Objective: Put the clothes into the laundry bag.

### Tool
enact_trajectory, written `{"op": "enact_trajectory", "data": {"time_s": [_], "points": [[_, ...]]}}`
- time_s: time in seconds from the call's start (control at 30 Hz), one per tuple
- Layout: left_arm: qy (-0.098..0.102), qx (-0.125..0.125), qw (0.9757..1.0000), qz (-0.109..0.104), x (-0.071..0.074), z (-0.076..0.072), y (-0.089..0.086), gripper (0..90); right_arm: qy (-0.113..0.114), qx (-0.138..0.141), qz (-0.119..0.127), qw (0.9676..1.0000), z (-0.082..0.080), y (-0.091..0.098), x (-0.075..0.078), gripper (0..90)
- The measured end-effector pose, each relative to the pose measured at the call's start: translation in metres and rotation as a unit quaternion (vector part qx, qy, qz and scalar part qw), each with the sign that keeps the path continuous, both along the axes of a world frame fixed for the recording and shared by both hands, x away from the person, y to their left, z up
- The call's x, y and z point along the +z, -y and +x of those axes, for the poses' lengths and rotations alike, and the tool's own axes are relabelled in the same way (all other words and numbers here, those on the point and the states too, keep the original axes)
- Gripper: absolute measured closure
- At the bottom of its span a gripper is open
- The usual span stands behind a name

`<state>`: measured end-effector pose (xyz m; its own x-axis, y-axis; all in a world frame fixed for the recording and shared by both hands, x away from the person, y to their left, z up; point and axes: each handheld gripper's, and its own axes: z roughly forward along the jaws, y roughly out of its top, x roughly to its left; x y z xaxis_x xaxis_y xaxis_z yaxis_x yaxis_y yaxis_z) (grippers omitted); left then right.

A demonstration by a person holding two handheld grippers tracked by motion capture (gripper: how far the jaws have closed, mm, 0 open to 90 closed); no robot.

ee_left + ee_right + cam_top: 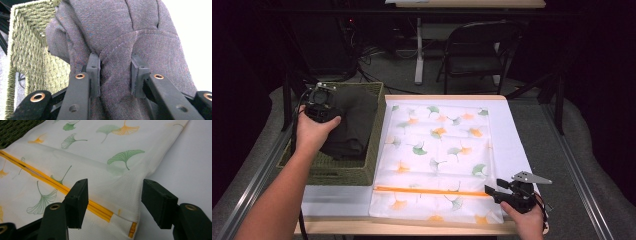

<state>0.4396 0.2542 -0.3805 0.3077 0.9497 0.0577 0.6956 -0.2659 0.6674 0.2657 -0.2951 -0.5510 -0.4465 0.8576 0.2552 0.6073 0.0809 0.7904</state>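
Note:
A dark grey folded garment (pixel 354 122) lies in a woven green basket (pixel 347 172) at the left of the table. My left gripper (pixel 319 102) is over the basket, shut on a bunched fold of the garment (pixel 120 30), with cloth pressed between both pads (pixel 115 72). A white mesh bag (pixel 437 150) printed with green and orange leaves lies flat beside the basket, its orange zipper (pixel 432 190) running along the near edge. My right gripper (pixel 492 192) stands open at the bag's near right corner. Its jaws straddle the zipper's end (pixel 113 202) without pressing it.
The basket wall (pixel 27 50) rises close on the left of the garment. Bare white tabletop (pixel 512 130) runs along the right of the bag. A black folding chair (pixel 477 50) and a table leg stand beyond the far edge.

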Motion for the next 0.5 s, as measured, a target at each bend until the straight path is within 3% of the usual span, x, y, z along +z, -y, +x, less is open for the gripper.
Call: {"op": "enact_trajectory", "data": {"time_s": [0.33,0.5], "points": [[0.007,0.008,0.9999,-0.012,0.010,-0.007,-0.011,67.0,0.001,0.000,0.000,1.0000,0.000,0.000,0.000,38.2],[0.010,0.009,0.9999,-0.008,0.016,-0.011,-0.018,67.1,0.002,-0.001,0.000,1.0000,0.000,0.000,0.000,38.2]]}}
